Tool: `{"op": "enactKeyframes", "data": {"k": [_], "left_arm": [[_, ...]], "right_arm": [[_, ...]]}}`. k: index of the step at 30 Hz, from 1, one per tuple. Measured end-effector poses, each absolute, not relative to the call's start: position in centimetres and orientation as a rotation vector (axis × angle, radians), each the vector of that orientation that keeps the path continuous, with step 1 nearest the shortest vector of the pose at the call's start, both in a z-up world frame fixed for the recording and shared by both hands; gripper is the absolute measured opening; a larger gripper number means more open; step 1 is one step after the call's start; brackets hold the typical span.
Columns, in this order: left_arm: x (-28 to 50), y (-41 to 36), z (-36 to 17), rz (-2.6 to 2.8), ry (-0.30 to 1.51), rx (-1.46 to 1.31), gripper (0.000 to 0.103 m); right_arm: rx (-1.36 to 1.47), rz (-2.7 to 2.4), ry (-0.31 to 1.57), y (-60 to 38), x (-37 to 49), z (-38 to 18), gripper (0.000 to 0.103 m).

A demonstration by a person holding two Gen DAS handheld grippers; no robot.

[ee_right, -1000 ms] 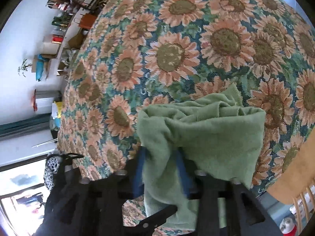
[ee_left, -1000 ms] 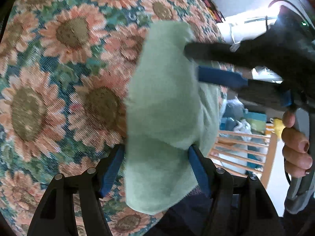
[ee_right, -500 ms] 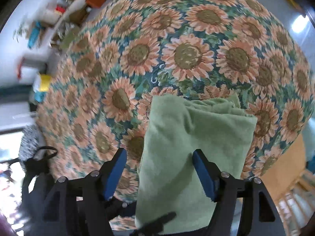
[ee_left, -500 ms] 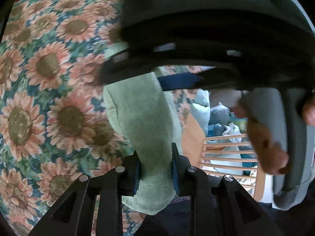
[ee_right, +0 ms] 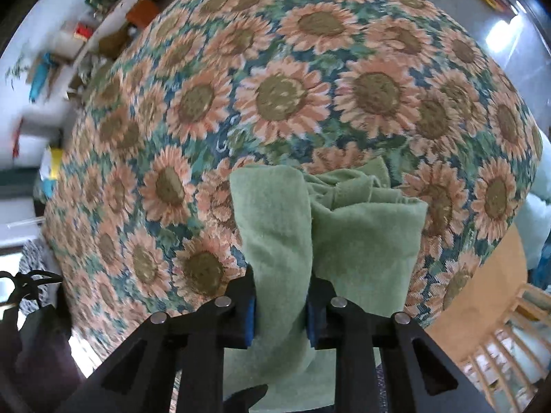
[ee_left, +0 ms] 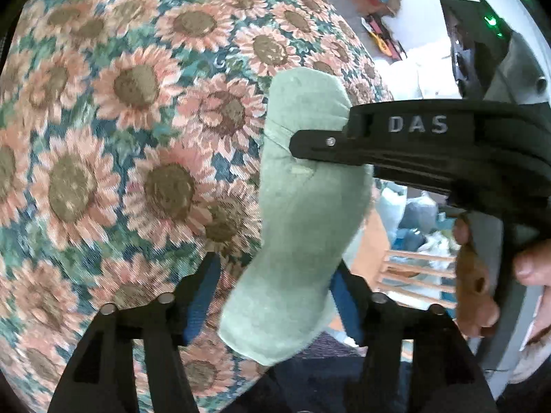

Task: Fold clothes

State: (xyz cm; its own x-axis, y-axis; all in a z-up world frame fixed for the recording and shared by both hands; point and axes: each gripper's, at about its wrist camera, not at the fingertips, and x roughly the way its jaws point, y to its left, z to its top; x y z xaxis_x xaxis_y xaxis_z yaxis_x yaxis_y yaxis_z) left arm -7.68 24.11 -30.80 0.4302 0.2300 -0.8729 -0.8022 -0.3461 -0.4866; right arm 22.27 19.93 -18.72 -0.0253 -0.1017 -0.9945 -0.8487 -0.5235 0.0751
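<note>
Sunflower-patterned cloth (ee_right: 282,93) covered the worktop beneath both of your tools; shelving clutter and a slatted wooden chair (ee_left: 416,272) stood beyond its edge.

Item: one pale green garment (ee_right: 361,241), soft fleece-like knit, bunched into loose folds. Location: lifted off the worktop, hanging between your two tools, its lower end draping down past the near edge.

Right claw (ee_right: 280,304): narrow. Its jaws had just been closing, and both blue pads pressed a gathered fold of the garment between them. You held it from above, pointing down at the worktop.

Left claw (ee_left: 272,296): wide. Its jaws had just been opening; the garment's hanging end (ee_left: 292,234) lay in the gap, and the pads did not appear to be pressing it. The right tool crossed this view, and your hand (ee_left: 482,285) showed on its handle.

Handling, as judged: light, limp, no stiffness to hold a crease alone; it would sag and swing wherever you left it unsupported. The nap looked grippy, not slippery; nothing fragile. A thick bundle could slide within the pads, so you were better served by taking a single edge or corner, one per claw, then spreading it flat on the worktop before folding.
</note>
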Motion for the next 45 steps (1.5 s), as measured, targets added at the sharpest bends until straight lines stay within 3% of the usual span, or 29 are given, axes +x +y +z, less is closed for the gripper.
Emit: {"op": "enactKeyframes", "data": {"k": [6, 8, 22, 27, 36, 45], "left_arm": [[-6.2, 26.4, -30.5, 1.136, 0.721, -1.443, 0.067], [-6.4, 26.7, -30.3, 1.112, 0.769, -1.406, 0.072], [-6.3, 26.7, -33.7, 0.881, 0.67, -1.587, 0.073], [-7.6, 26.3, -34.2, 0.876, 0.608, -1.675, 0.044], [-7.9, 26.0, -32.8, 0.948, 0.659, -1.742, 0.032], [-7.1, 24.6, -26.9, 1.012, 0.69, -1.62, 0.031]], "right_arm": [[-1.608, 1.6, 1.108, 20.7, 24.3, -18.3, 0.024], [-1.593, 1.599, 1.134, 21.0, 24.8, -18.2, 0.024], [-1.552, 1.602, 1.243, 21.4, 25.4, -18.3, 0.024], [-1.563, 1.615, 1.25, 21.5, 25.5, -18.2, 0.024], [-1.592, 1.657, 1.21, 21.1, 25.0, -18.0, 0.024], [-1.421, 1.727, 1.252, 21.2, 27.6, -12.6, 0.024]]}}
